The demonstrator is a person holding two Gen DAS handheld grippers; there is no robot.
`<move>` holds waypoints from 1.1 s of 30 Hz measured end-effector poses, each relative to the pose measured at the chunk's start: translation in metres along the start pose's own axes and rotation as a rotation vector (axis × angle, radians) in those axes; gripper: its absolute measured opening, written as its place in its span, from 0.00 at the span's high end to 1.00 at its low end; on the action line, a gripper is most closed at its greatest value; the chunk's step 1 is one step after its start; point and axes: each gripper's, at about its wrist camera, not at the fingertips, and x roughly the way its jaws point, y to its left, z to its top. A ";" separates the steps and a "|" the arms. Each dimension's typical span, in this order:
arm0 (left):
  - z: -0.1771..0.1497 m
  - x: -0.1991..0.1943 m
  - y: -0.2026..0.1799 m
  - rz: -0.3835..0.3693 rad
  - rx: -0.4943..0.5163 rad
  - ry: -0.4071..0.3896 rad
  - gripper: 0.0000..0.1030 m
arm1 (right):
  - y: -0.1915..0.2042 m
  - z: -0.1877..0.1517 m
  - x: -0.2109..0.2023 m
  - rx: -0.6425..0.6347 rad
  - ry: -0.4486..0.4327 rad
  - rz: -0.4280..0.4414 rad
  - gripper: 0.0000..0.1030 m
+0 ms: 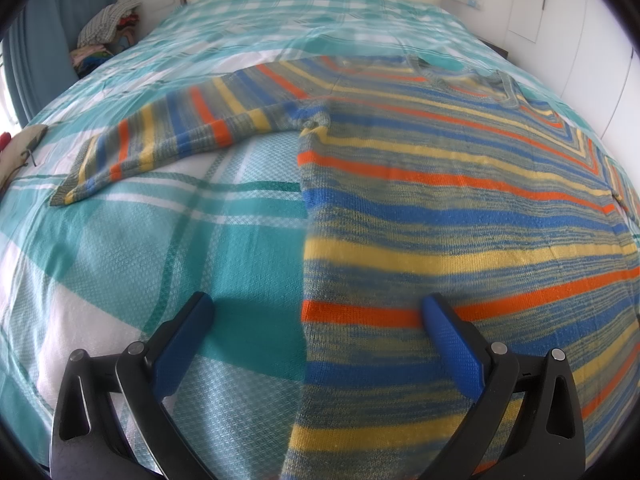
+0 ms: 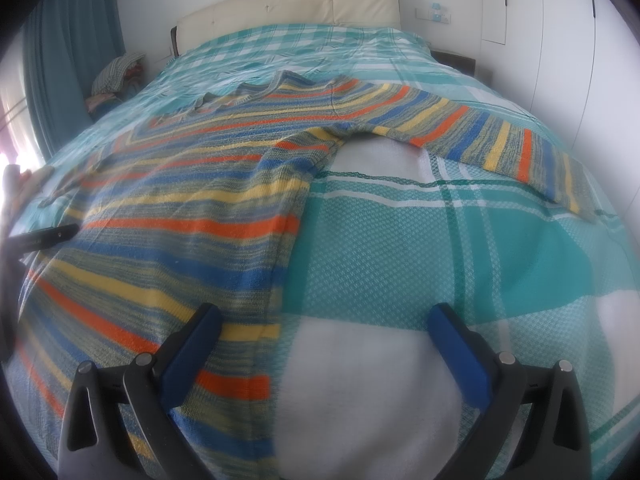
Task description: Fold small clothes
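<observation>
A: Both grippers are spread wide and empty. The left gripper (image 1: 318,308) straddles the sweater's left side edge, one finger over the bedspread, the other over the knit. The right gripper (image 2: 324,318) does the same at the opposite edge.

B: And the striped sweater (image 1: 460,208)?

A: It lies flat on the bed (image 2: 400,260), blue, yellow and orange bands, hem towards the cameras, neckline towards the headboard (image 2: 288,4), both sleeves spread out to the sides.

B: What does each view add?

A: The left wrist view shows the left sleeve (image 1: 160,136) angling outwards and down to its cuff, plus the neck opening. The right wrist view shows the right sleeve (image 2: 480,136), and at its left edge a dark piece, probably the other gripper, though I cannot tell for certain.

B: The room?

A: A teal and white checked bedspread, cream padded headboard, white walls, teal curtain (image 2: 68,60) on the left, and a pile of clothes (image 1: 108,32) beside the bed.
</observation>
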 end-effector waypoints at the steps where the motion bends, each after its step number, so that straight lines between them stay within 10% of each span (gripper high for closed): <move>1: 0.000 0.000 0.000 0.000 0.000 0.000 0.00 | -0.001 0.000 0.000 0.000 0.000 0.000 0.01; 29: 0.000 0.000 0.000 0.001 0.000 0.000 0.00 | 0.001 0.003 -0.009 -0.006 0.021 0.007 0.02; 33: 0.000 0.000 0.000 0.002 -0.001 -0.001 0.00 | -0.039 0.031 -0.057 0.073 -0.121 0.025 0.02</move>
